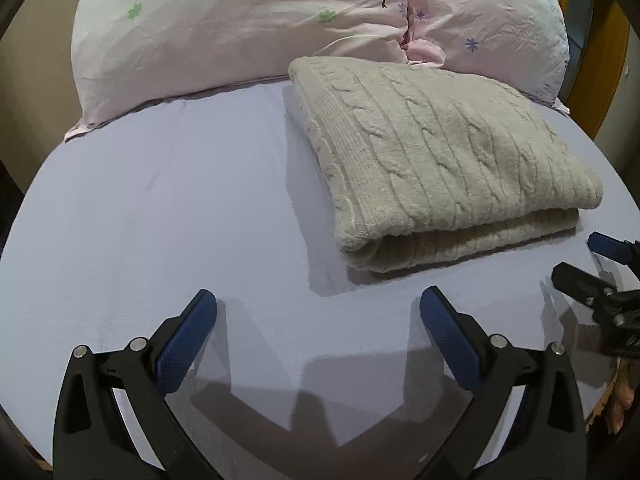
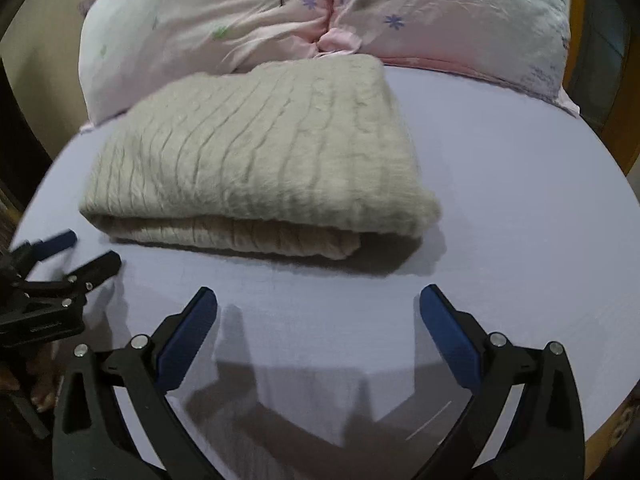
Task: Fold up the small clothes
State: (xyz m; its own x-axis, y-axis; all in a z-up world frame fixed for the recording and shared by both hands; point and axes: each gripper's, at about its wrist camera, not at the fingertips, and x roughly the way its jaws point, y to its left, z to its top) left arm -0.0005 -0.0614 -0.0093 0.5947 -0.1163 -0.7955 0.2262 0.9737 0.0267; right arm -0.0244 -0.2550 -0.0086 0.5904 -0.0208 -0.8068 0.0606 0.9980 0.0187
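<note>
A beige cable-knit sweater (image 1: pixel 432 160) lies folded into a thick rectangle on the lavender bed sheet (image 1: pixel 160 220); it also shows in the right wrist view (image 2: pixel 260 160). My left gripper (image 1: pixel 318 300) is open and empty, held over bare sheet in front of and left of the sweater. My right gripper (image 2: pixel 318 298) is open and empty, just in front of the sweater's near fold. Each gripper shows in the other's view: the right one at the far right (image 1: pixel 580 258), the left one at the far left (image 2: pixel 90 250), both open.
Two pink flowered pillows (image 1: pixel 240 32) lie behind the sweater at the head of the bed, also in the right wrist view (image 2: pixel 460 12). A wooden bed frame (image 1: pixel 596 80) rises at the right. The sheet (image 2: pixel 520 200) extends right of the sweater.
</note>
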